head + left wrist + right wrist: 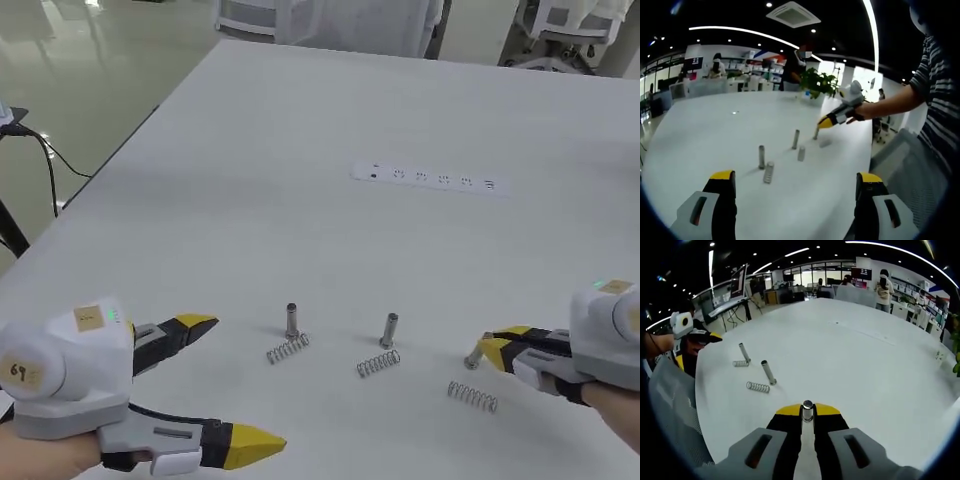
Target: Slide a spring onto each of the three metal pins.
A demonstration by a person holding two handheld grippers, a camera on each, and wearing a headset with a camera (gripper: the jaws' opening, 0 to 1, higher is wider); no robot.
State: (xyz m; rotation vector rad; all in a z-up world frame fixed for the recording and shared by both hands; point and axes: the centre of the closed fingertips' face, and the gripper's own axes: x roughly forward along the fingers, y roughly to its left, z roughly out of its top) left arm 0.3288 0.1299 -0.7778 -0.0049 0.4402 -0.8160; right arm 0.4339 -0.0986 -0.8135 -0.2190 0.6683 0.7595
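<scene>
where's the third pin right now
The third pin is clamped in the right gripper, near the head view's right edge, beside the rightmost spring.

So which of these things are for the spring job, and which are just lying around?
For the job: three pins, one pinched in the right gripper; three springs lying on the table.
Just lying about: the power strip farther back; chairs behind the table.
</scene>
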